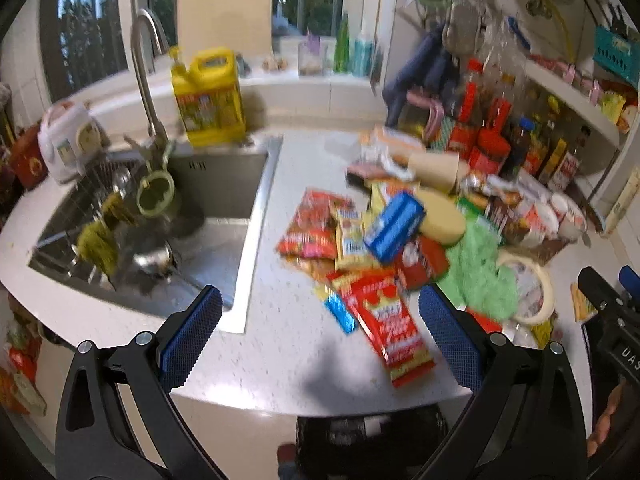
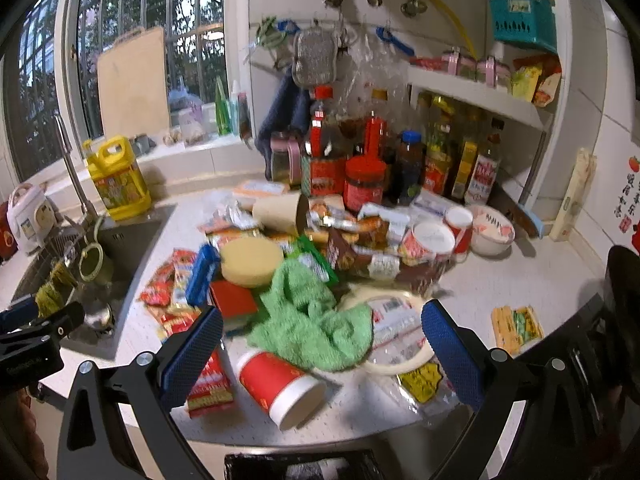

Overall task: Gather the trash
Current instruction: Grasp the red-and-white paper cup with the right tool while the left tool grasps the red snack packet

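Hovering spread and empty, the left tool (image 1: 320,336) has the red snack wrapper (image 1: 390,332) between its fingers, lying flat on the white surface (image 1: 280,360), blurred.

From the right wrist, the right tool (image 2: 322,346), equally spread, frames a toppled red paper cup (image 2: 280,388) just beyond, near a crumpled green cloth (image 2: 308,320).

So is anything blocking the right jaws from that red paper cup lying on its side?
Nothing visible does. The red cup lies at the counter's front edge, between the open right gripper fingers, with only the green cloth just behind it.
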